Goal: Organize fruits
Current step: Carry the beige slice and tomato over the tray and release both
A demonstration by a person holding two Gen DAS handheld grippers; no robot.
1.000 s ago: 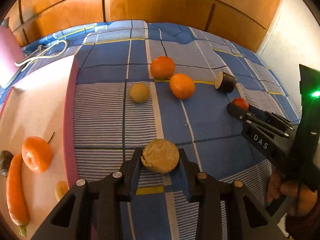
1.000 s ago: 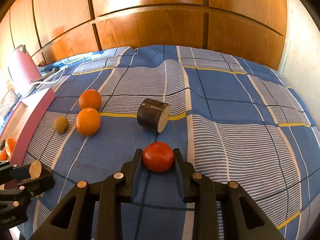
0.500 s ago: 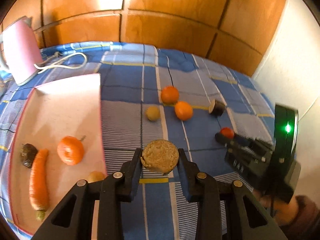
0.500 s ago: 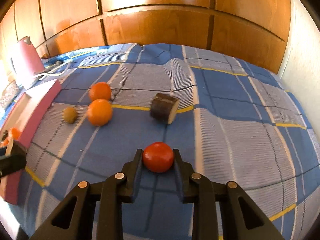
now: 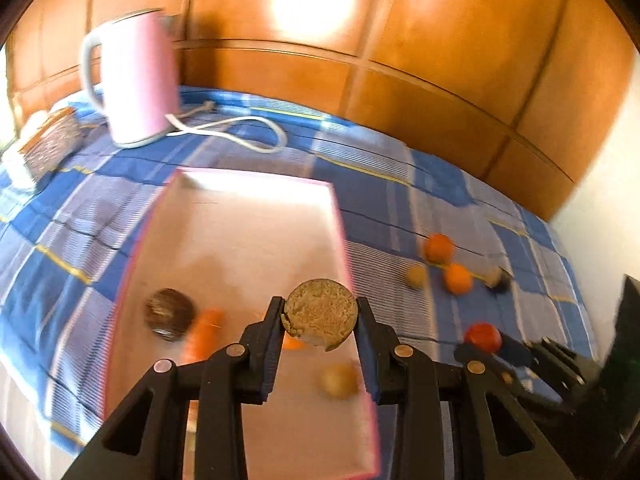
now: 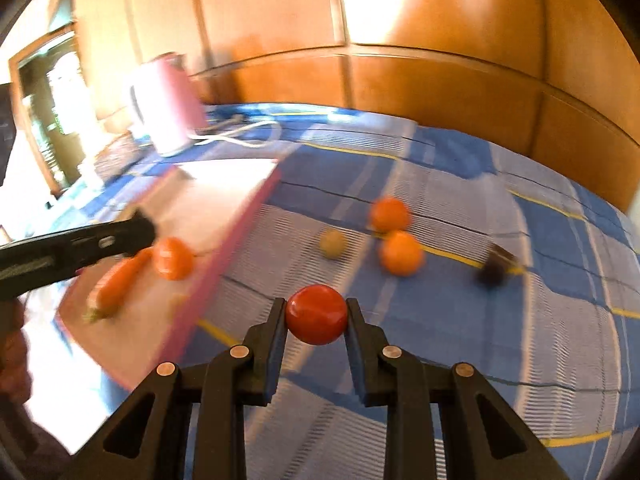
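Note:
My left gripper (image 5: 320, 314) is shut on a round, rough tan fruit (image 5: 320, 312) and holds it in the air above the right edge of the pink-rimmed tray (image 5: 340, 216). In the tray lie a carrot (image 5: 202, 334), a dark round fruit (image 5: 169, 313), an orange partly hidden behind the fingers and a small yellowish fruit (image 5: 338, 380). My right gripper (image 6: 317, 314) is shut on a red tomato (image 6: 317, 314), lifted over the bedspread just right of the tray (image 6: 236, 236). On the cloth lie two oranges (image 6: 389, 214) (image 6: 401, 253), a small tan fruit (image 6: 333, 243) and a dark cut piece (image 6: 495, 266).
A pink kettle (image 5: 134, 80) with a white cord (image 5: 248, 130) stands behind the tray. A patterned box (image 5: 46, 142) lies at the far left. Wooden panels (image 5: 400, 40) close off the back, a white wall the right. The blue checked bedspread (image 6: 520, 320) lies bare to the right.
Both grippers have risen and swung left toward the tray, each keeping its fruit. The tray and kettle have come into the middle of the left view, and the loose fruits have drifted right.

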